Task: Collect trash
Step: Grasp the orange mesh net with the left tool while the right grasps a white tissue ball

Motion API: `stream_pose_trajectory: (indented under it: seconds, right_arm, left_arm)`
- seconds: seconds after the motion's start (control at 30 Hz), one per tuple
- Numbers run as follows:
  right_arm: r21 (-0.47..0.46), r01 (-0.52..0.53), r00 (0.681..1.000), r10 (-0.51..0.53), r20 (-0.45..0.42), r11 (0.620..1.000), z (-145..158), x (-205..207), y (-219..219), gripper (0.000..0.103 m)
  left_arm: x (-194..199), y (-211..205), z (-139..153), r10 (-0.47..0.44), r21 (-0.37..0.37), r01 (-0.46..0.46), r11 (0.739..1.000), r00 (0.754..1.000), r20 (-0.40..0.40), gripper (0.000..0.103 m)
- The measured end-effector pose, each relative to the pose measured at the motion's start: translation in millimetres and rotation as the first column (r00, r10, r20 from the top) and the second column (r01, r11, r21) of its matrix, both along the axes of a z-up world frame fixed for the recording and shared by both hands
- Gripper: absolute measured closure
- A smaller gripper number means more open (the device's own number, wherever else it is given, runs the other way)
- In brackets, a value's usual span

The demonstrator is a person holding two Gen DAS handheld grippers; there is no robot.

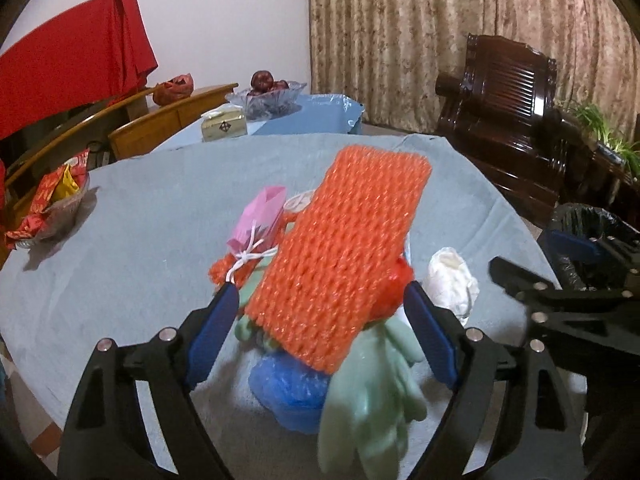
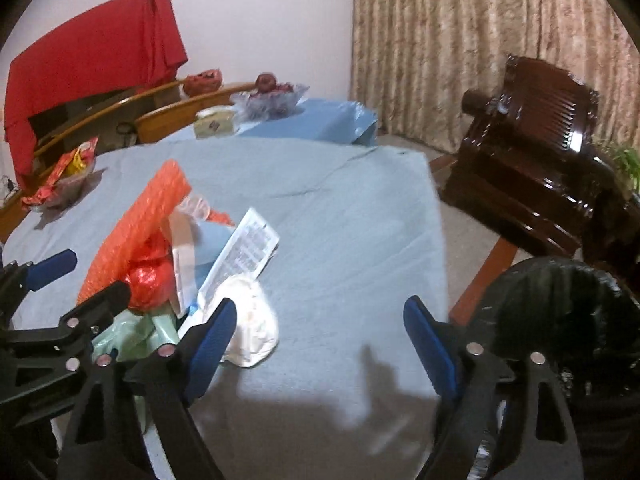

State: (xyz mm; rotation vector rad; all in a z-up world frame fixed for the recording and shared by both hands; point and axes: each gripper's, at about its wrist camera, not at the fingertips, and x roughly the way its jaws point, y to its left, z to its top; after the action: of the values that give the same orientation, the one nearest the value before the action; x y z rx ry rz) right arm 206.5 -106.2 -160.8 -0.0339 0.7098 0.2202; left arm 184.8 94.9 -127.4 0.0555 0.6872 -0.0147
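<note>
left view: pink pouch [image 1: 262, 216] | right view: printed leaflet [image 2: 248, 254]

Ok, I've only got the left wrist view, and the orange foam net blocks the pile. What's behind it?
Observer: A printed white leaflet leans on the white crumpled wad, just right of the orange foam net.
Operator: Is the other side holding anything?
Observer: No. The right gripper is open and empty, over bare blue tablecloth.
Operator: Where would I drop things?
Observer: The black-lined bin stands off the table's right edge, close beside that gripper, with its mouth open.
</note>
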Motion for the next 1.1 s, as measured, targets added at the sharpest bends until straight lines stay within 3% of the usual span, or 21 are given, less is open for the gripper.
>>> stream_pose_trajectory:
  seconds: [0.37, 0.5, 0.83, 1.1]
  right_arm:
    - [-0.008, -0.075, 0.996, 0.075, -0.038, 0.997, -16, 11, 23, 0.024]
    - [0.045, -0.101, 0.993, 0.104, -0.062, 0.994, -16, 15, 19, 0.041]
    - [0.050, -0.142, 0.988, 0.145, -0.059, 0.989, -9, 10, 26, 0.041]
    - [0.015, -0.137, 0.984, 0.138, -0.109, 0.990, -27, 15, 32, 0.030]
  left_arm:
    - [3, 11, -12, 0.001, -0.030, -0.001, 1.000, 1.000, -0.022, 0.026]
    - [0, 18, -14, 0.003, -0.033, -0.003, 0.999, 1.000, -0.023, 0.026]
    - [-4, 33, -13, 0.034, -0.039, -0.035, 0.999, 0.999, -0.011, 0.026]
    - [-7, 47, -13, 0.058, -0.042, -0.059, 0.997, 0.998, -0.012, 0.030]
